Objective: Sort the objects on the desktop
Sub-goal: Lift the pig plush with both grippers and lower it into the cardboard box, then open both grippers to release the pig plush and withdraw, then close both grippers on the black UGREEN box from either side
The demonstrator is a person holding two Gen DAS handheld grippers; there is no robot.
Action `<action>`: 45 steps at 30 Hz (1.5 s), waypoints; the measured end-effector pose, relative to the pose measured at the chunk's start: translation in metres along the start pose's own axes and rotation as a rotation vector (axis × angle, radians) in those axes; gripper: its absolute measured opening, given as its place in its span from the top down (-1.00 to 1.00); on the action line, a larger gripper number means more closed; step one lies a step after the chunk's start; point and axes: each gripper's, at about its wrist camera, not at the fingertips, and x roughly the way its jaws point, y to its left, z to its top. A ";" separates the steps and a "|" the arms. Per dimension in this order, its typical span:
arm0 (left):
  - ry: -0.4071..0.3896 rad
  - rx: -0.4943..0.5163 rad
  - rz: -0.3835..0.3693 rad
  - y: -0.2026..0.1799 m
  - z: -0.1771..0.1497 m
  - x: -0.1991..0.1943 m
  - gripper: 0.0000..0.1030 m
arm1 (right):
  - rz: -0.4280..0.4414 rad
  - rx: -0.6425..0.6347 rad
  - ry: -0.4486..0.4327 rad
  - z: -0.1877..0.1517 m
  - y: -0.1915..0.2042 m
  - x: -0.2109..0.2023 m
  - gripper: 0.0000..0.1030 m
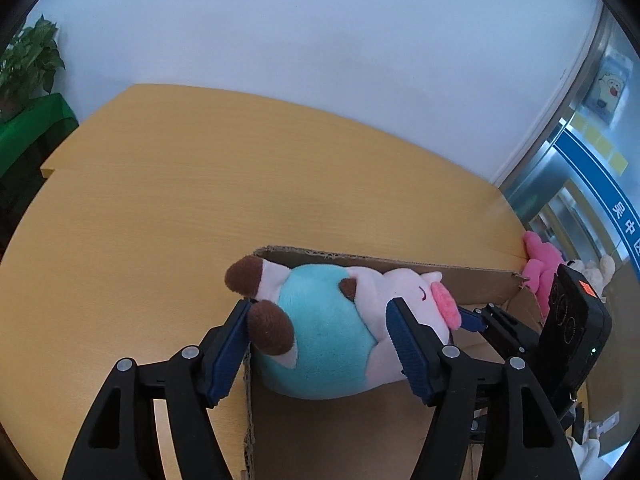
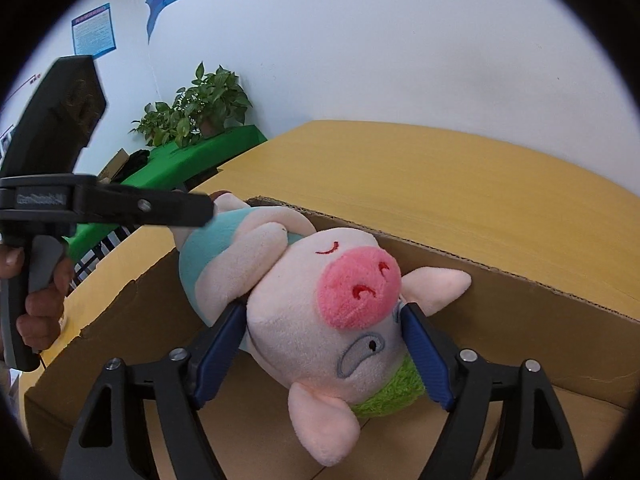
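You have the plush pig [image 1: 340, 332] low inside the cardboard box [image 1: 460, 276], left gripper [image 1: 320, 340] and right gripper [image 2: 324, 344] loosely straddling it; next, spread wider and withdraw.

Right wrist view: plush pig [image 2: 320, 300] lay inside an open cardboard box [image 2: 500, 292] on the yellow tabletop [image 2: 420, 168]. Right gripper [image 2: 324, 320] straddled the pig's head, blue fingers [image 2: 424, 356] at either side; whether they pressed on it could not be told. Left gripper [image 2: 120, 204] reached over the teal body, a hand [image 2: 40, 300] on its grip. Potted plants [image 2: 200, 108] stood on a green table behind.
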 end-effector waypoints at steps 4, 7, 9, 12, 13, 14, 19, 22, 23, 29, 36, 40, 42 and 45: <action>-0.077 0.031 0.012 -0.013 0.000 -0.041 -0.29 | -0.007 0.057 0.009 0.009 -0.008 -0.027 -0.58; -0.158 0.087 0.020 -0.029 -0.012 -0.084 -0.42 | -0.057 0.090 0.007 0.021 -0.005 -0.067 -0.59; -0.220 0.139 0.043 -0.044 -0.027 -0.114 -0.55 | -0.106 0.100 -0.001 0.019 -0.002 -0.099 -0.60; -0.312 0.215 0.060 -0.067 -0.057 -0.156 -0.89 | -0.222 0.088 -0.031 0.006 0.009 -0.148 -0.65; -0.333 0.225 0.064 -0.071 -0.066 -0.166 -1.00 | -0.254 0.085 -0.044 -0.004 0.012 -0.164 -0.66; -0.356 0.229 0.075 -0.074 -0.078 -0.177 -0.99 | -0.280 0.085 -0.060 -0.016 0.016 -0.181 -0.67; -0.367 0.231 0.041 -0.101 -0.133 -0.192 -0.99 | -0.396 0.142 -0.089 -0.086 0.020 -0.239 -0.68; -0.372 0.253 0.052 -0.113 -0.162 -0.194 -0.99 | -0.434 0.185 -0.083 -0.116 0.026 -0.249 -0.68; -0.381 0.262 0.061 -0.116 -0.171 -0.195 -0.99 | -0.448 0.195 -0.085 -0.126 0.028 -0.253 -0.68; -0.376 0.281 0.064 -0.134 -0.200 -0.196 -0.99 | -0.482 0.193 -0.110 -0.149 0.040 -0.272 -0.68; -0.392 0.263 0.067 -0.137 -0.212 -0.202 -0.99 | -0.489 0.137 -0.121 -0.156 0.050 -0.283 -0.68; -0.391 0.248 0.071 -0.135 -0.214 -0.203 -0.99 | -0.479 0.125 -0.121 -0.159 0.052 -0.282 -0.68; -0.390 0.251 0.073 -0.135 -0.216 -0.203 -0.99 | -0.465 0.125 -0.118 -0.163 0.051 -0.282 -0.68; -0.377 0.263 0.069 -0.137 -0.219 -0.202 -0.99 | -0.423 0.135 -0.114 -0.173 0.048 -0.285 -0.68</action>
